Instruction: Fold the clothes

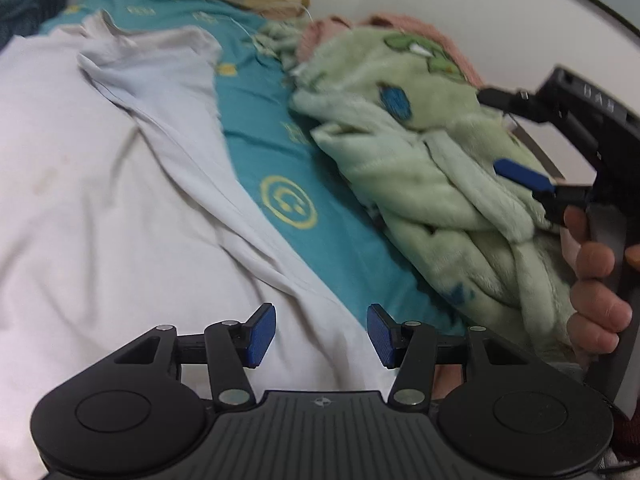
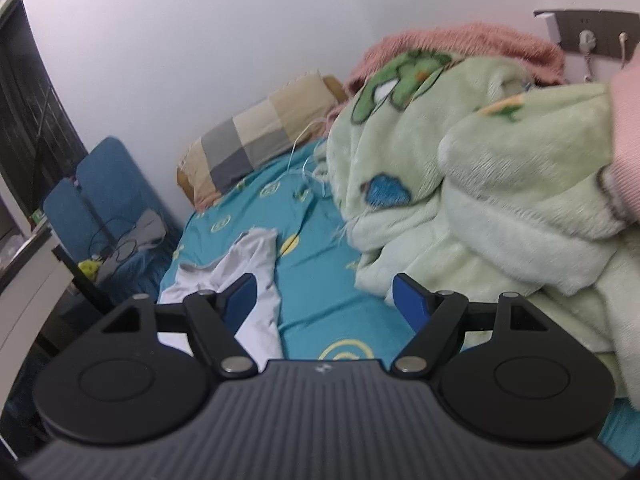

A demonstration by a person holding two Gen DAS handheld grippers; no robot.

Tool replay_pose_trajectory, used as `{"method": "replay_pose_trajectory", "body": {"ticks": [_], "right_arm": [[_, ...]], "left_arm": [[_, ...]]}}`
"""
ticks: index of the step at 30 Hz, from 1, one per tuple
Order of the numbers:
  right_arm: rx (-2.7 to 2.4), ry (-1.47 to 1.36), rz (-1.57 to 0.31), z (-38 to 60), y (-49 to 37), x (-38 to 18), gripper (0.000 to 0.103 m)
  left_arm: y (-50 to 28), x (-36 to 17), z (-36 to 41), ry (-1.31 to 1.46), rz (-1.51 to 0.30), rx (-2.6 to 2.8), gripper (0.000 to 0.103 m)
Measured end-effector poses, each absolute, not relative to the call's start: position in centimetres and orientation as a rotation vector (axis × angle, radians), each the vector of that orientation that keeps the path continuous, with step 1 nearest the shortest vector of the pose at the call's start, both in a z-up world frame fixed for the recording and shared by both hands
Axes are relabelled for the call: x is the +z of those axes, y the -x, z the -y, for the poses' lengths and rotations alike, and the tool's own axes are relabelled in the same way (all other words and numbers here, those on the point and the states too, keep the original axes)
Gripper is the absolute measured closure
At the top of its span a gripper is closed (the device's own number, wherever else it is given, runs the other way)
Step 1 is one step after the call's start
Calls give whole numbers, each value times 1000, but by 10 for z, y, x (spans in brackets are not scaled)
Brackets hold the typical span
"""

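Both tongs — left [image 1: 321, 334], right [image 2: 324, 300] — gape empty above the crumpled white cotton garment [image 1: 120, 184]; judging by this, next comes gripping its edge.

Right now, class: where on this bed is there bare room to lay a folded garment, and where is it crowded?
Free: the teal sheet strip between the white garment and the green blanket, and toward the pillow. Crowded: the blanket heap on one side, the spread garment on the other.
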State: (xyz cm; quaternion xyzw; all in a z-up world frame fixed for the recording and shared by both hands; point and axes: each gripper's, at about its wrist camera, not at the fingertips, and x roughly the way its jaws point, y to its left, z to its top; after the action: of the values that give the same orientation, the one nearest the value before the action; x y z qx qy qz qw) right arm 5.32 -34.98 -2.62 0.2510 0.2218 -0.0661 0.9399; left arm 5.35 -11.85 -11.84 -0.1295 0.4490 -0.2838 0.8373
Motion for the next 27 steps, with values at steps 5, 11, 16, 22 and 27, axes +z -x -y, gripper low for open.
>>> {"method": "replay_pose_trajectory", "body": {"ticks": [5,11,16,22,27], "right_arm": [[-153,-524,-516,355,-67,-39,26],[-155,-529,-532,356,-69,-44,26],[-156,-540,-545,355,-70,-46,26],[-128,-507,-575,342,-79,-47,26],[-90,-487,-627,331,-84,-52,26]], "left_arm": [[-68,-150,148,311,-1048,-632,59],[-79,-152,131,374,-1089,-620,102],[-70,-106,80,541,-1090,-673,102],[-69,-108,15,448,-1205,-465,102],[-79,-148,-6,477,-1313,-316,101]]}}
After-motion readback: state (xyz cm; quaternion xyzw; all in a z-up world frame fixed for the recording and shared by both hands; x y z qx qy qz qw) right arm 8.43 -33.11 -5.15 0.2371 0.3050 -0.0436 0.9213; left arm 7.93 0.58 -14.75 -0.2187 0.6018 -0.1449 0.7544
